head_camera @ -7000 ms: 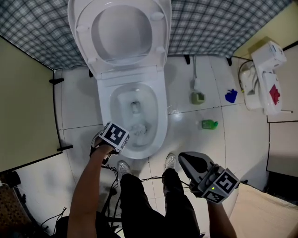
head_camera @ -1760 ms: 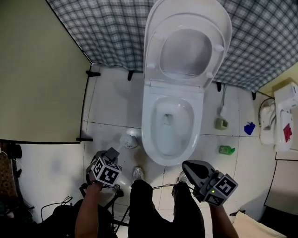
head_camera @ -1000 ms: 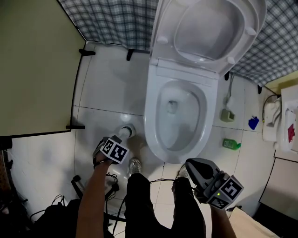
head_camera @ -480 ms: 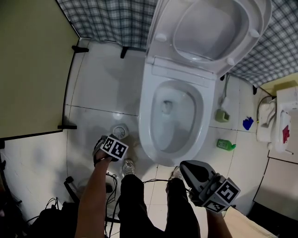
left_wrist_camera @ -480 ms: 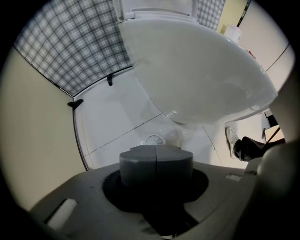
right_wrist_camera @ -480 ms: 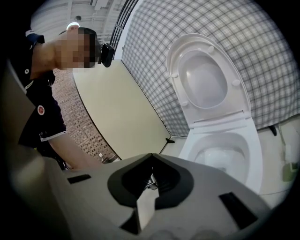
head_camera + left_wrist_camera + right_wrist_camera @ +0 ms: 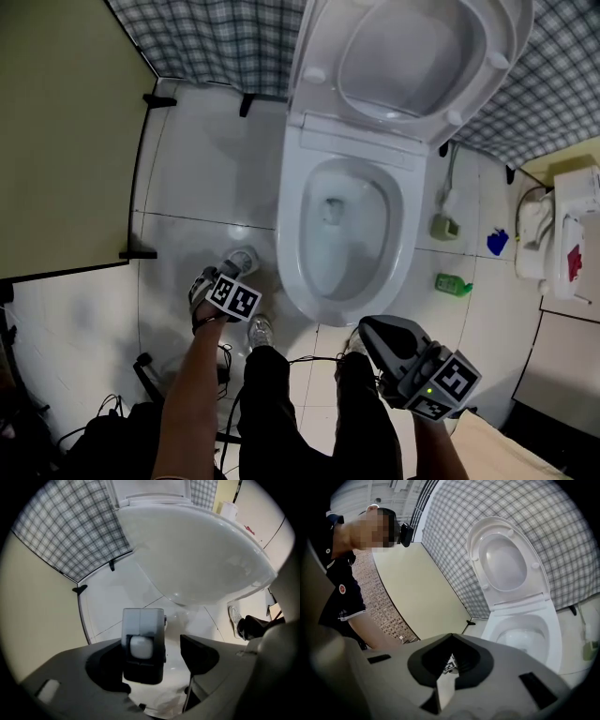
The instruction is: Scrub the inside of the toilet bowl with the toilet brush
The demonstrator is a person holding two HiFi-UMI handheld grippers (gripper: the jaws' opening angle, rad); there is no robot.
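Brush parked by the bowl, left gripper let go above it.

White ceramic toilet (image 7: pixel 349 246) has its lid up, and the bowl holds water only. A round pale brush holder (image 7: pixel 242 260) sits on the tiled floor just beside the bowl's left flank. The grey-white toilet brush handle (image 7: pixel 143 637) stands upright in it, long axis vertical. The left gripper (image 7: pixel 151 660) points down over it. Its jaws have just been opening and stand wide, with the handle between them, unpinched. The bowl lies to this gripper's right in the head view. The right gripper (image 7: pixel 451 637), jaws pressed together and empty, hangs well apart from the brush.
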